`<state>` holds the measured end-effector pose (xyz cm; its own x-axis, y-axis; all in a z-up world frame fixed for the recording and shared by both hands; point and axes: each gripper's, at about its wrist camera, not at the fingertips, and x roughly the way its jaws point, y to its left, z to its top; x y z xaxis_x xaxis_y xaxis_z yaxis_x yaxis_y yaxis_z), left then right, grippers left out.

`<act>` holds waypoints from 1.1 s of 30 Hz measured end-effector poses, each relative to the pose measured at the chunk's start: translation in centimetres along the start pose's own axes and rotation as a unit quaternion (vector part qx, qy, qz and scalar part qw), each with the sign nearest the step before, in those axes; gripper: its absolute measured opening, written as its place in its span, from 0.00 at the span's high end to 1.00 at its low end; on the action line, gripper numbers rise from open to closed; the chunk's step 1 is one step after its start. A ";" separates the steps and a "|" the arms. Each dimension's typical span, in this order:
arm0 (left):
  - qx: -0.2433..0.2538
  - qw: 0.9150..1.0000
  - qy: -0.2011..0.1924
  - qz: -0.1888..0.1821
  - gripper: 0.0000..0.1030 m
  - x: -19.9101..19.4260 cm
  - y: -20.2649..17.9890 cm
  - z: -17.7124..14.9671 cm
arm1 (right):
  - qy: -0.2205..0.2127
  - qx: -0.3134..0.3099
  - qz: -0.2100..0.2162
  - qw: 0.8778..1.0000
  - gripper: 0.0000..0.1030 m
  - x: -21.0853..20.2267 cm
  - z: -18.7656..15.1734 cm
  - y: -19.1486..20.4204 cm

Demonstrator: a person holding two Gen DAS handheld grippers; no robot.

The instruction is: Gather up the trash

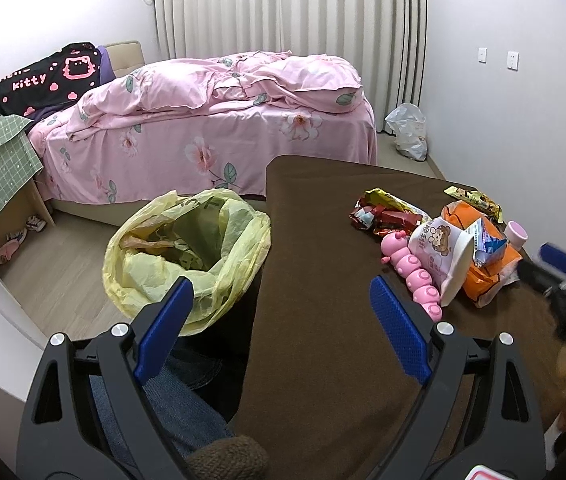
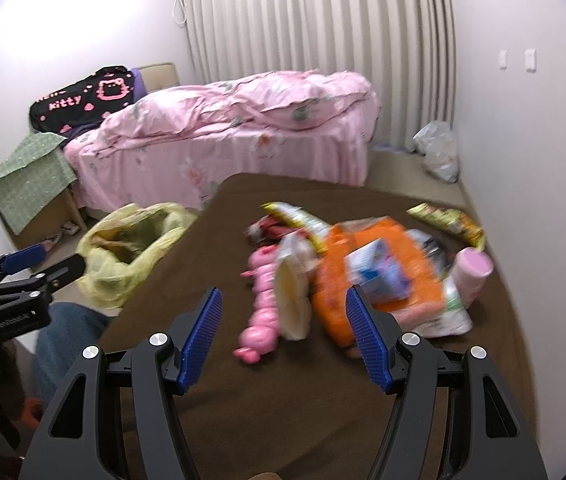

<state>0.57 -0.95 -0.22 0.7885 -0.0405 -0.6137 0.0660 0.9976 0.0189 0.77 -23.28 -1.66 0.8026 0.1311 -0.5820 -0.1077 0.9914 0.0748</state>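
Both grippers hang with their jaws spread wide and nothing between them: the left gripper (image 1: 281,300) sits over the near edge of the brown-covered table (image 1: 323,360), and the right gripper (image 2: 283,316) faces the trash pile. That pile, an orange bag (image 2: 383,280), a white cup (image 2: 293,300), crumpled wrappers (image 1: 387,212) and a pink caterpillar toy (image 2: 263,304), lies on the table's far right part. The yellow-lined trash bin (image 1: 187,256) stands on the floor just beside the table's left edge.

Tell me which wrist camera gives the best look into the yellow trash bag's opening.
The left wrist view: the yellow trash bag sits sharp beside the brown table, its mouth wide open, showing crumpled plastic inside. The right wrist view catches it smaller, off to the left and motion-blurred, its inside mostly shadowed.
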 end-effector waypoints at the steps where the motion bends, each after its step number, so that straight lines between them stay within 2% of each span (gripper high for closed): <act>1: 0.000 1.000 -0.002 -0.005 0.17 0.4 0.0 0.2 | -0.006 -0.002 -0.010 1.000 0.41 -0.2 0.3 -1.0; 5: 0.010 0.999 0.001 -0.031 0.17 3.4 -1.4 1.5 | -0.042 -0.025 -0.068 0.996 0.41 -0.3 1.9 -7.0; 6: 0.004 0.999 0.006 -0.049 0.17 4.5 -1.9 2.0 | -0.045 -0.035 -0.079 0.995 0.41 0.0 2.3 -8.4; 9: -0.012 0.995 0.016 -0.100 0.14 7.1 -3.6 3.3 | -0.027 -0.071 -0.098 0.992 0.41 2.6 4.1 -14.2; 10: -0.014 0.993 0.014 -0.118 0.11 8.0 -4.4 3.8 | -0.018 -0.080 -0.101 0.992 0.41 3.8 4.6 -15.8; 12: -0.007 0.991 0.001 -0.131 0.09 9.4 -6.3 4.9 | 0.008 -0.092 -0.108 0.990 0.41 6.7 5.3 -18.9; 14: 0.001 0.991 0.001 -0.133 0.09 10.7 -7.9 5.9 | 0.045 -0.102 -0.097 0.989 0.41 10.6 5.9 -21.7; 16: 0.010 0.989 0.018 -0.144 0.09 11.8 -9.3 6.7 | 0.063 -0.109 -0.087 0.988 0.42 13.9 6.2 -23.9; 20: 0.026 0.988 0.030 -0.149 0.09 13.5 -10.9 7.9 | 0.076 -0.106 -0.057 0.990 0.42 19.0 6.9 -26.8; 27: 0.026 0.988 0.059 -0.140 0.11 15.2 -10.0 7.0 | 0.129 -0.085 0.001 0.988 0.42 26.8 7.9 -29.1; 28: 0.024 0.988 0.064 -0.137 0.11 15.5 -10.0 6.8 | 0.137 -0.082 0.008 0.987 0.45 27.2 7.8 -29.1; 29: 0.023 0.988 0.071 -0.134 0.12 15.9 -9.9 6.6 | 0.144 -0.080 0.015 0.986 0.52 27.6 7.7 -29.1; 31: 0.019 0.988 0.078 -0.135 0.13 16.1 -9.9 6.2 | 0.152 -0.087 0.027 0.984 0.56 27.7 7.4 -28.5; 32: 0.017 0.987 0.080 -0.137 0.13 16.2 -9.9 6.0 | 0.153 -0.091 0.032 0.984 0.63 27.5 7.3 -28.3; 33: 0.017 0.987 0.081 -0.138 0.13 16.3 -9.9 5.9 | 0.154 -0.093 0.034 0.983 0.65 27.2 7.1 -28.0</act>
<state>16.41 -11.82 -5.73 0.6296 -0.2981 -0.7175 0.2866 0.9475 -0.1421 29.78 -47.50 -13.86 0.5767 0.1604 -0.8010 -0.2833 0.9590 -0.0119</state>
